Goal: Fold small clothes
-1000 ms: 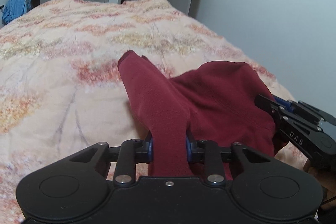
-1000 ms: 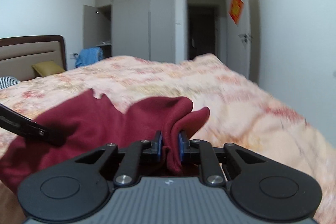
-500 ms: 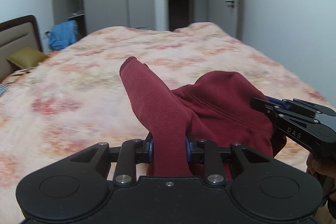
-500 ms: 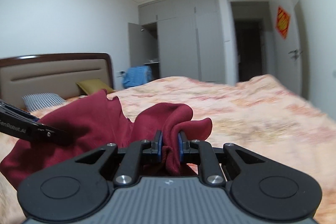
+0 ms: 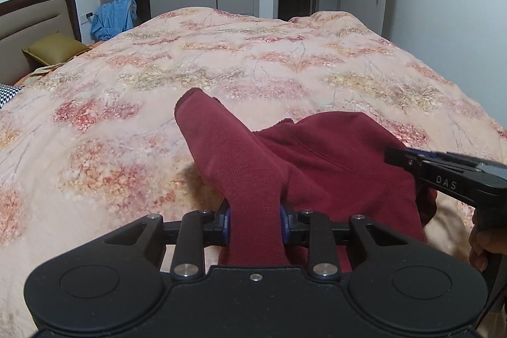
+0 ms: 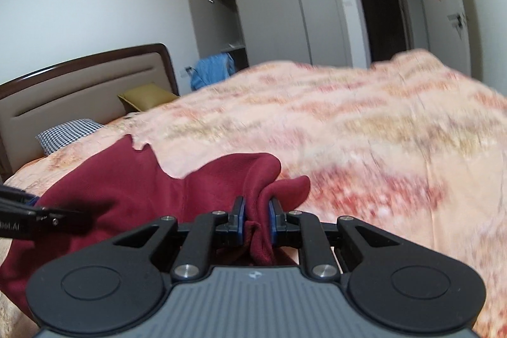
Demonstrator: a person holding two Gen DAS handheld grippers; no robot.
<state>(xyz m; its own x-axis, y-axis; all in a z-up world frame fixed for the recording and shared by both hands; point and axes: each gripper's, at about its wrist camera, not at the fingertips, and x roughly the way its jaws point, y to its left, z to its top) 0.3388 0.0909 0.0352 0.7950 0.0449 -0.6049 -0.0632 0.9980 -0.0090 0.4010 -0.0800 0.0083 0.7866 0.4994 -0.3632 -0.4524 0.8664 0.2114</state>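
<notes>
Maroon garment [image 5: 317, 167] hangs just above the bed [image 5: 221, 68], bunched between my left gripper [image 5: 255, 219] and right gripper [image 6: 256, 219], each clamped on a fold of it.

The garment [image 5: 332, 167] is a small dark red knit piece, bunched and draped rather than flat, in the lower centre and right of the left wrist frame. A ribbed tube of it rises toward the frame's middle, ending in a rounded tip. In the right wrist frame it fills the lower left, crumpled, with a fold reaching the centre.
</notes>
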